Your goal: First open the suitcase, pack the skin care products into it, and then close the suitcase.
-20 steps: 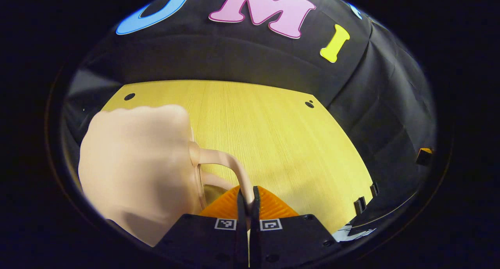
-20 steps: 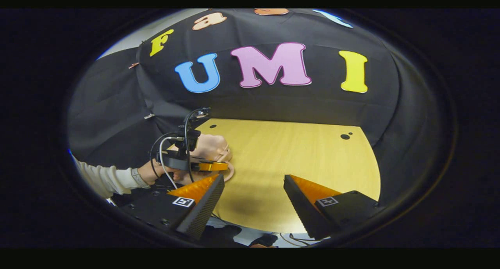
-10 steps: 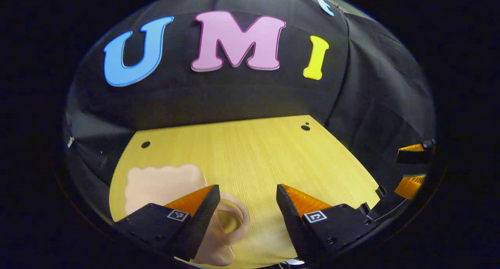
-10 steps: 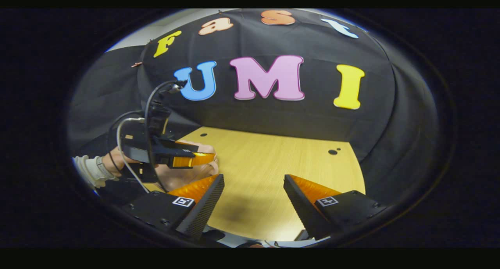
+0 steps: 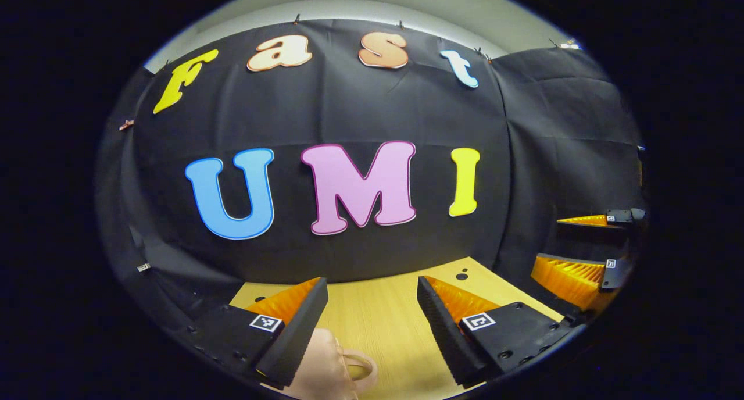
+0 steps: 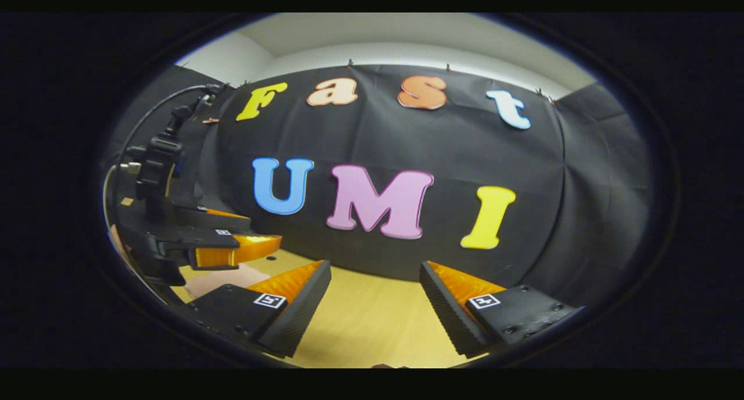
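Left gripper view: left gripper point(image 5: 372, 307) up off the table point(image 5: 383, 318), fingers spread wide, nothing between them. Camera aimed mostly at the booth wall. Pale pink suitcase point(image 5: 325, 368) low in frame, lying on the wood just below and partly behind the near finger; its looped handle point(image 5: 363, 368) sticks out on the side toward the gap. Cannot tell from here whether the lid is shut. Right gripper point(image 5: 587, 249) at the far edge, turned on its side, fingers apart, empty.

Right gripper view: right gripper point(image 6: 375, 298) raised, 2 fingers wide apart, holding nothing. Left gripper point(image 6: 232, 249) seen side-on beyond the near finger, with cables running up behind it. A patch of the pink suitcase point(image 6: 218, 278) shows on the table beneath it. No skin care products visible in these frames.

Handling, as judgement: case looks small and soft-sided, rounded corners, probably light, so likely to slide or tip if pulled at 1 point. The handle loop is thin and offers a clean pinch; likely flexible, so the case would swing if lifted by it. Matte surface, not slippery-looking. For opening, better 1 gripper steadying the body while the other works the lid edge
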The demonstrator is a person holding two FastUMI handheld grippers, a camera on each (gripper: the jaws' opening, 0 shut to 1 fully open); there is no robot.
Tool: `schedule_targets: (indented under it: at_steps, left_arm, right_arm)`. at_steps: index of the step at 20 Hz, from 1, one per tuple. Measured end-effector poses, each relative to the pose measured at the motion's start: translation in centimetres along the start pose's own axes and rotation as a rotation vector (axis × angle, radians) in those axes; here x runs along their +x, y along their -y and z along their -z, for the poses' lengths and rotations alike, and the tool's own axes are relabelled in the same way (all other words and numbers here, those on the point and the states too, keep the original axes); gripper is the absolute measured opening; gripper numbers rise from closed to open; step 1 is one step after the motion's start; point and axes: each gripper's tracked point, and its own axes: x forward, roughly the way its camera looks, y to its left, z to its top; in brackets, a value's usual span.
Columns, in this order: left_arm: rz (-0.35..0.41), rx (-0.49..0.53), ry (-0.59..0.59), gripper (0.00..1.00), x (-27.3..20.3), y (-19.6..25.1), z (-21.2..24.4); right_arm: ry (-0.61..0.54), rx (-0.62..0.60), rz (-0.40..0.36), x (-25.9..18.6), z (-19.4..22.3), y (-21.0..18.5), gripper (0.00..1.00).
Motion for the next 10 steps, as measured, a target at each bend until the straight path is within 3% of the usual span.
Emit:
schedule_targets:
  at_steps: [3, 10]
  left_arm:
    - [-0.018, 0.033, 0.058, 0.96, -2.9, 0.6, -2.6]
    - [-0.011, 0.000, 0.097, 0.96, -4.3, 1.7, -3.3]
  right_arm:
    - [0.060, 0.033, 0.000, -0.3, -1.6, 0.3, 0.93]
    - [0.081, 0.073, -0.007, 0.1, -2.0, 0.4, 0.96]
